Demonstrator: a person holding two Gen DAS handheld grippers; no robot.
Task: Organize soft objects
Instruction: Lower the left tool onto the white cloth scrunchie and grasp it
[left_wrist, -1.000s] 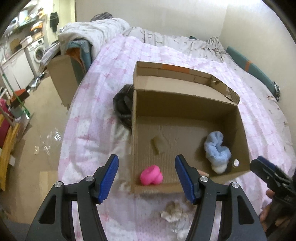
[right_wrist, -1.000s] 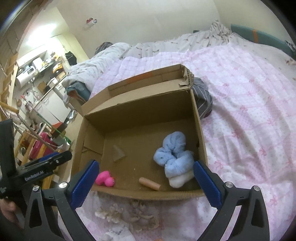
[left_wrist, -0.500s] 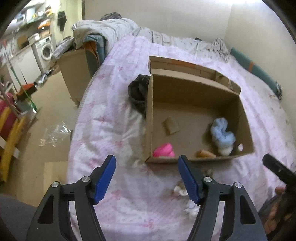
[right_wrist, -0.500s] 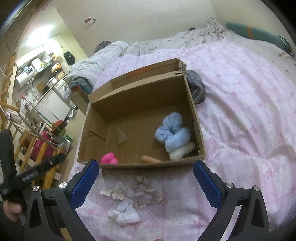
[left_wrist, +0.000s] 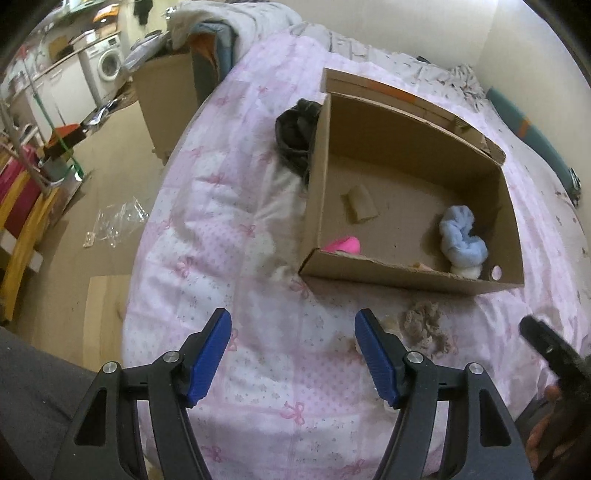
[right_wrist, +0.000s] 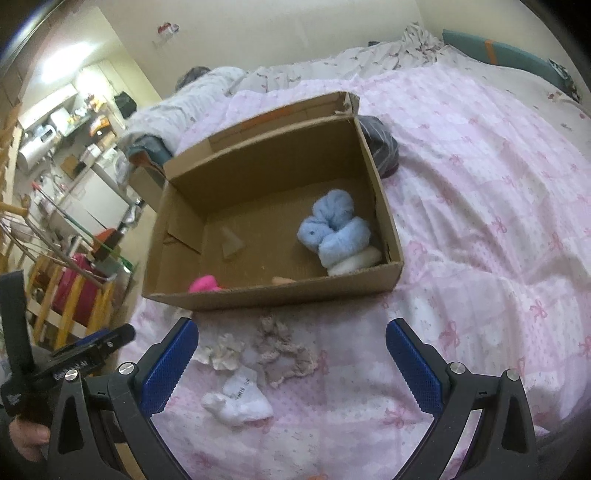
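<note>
Both spread, empty grippers, left gripper (left_wrist: 291, 350) and right gripper (right_wrist: 290, 363), have been drawn back from the cardboard box (right_wrist: 273, 291), so the loose socks (right_wrist: 240, 400) are now exposed for collection.

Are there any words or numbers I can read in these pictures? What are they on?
White sock on the pink bedspread: dark print, too small and blurred to read.
Left gripper, seen from the right wrist camera: white lettering on its body, too blurred to read.
Cardboard box: no writing visible.
Nothing else carries readable text.
</note>
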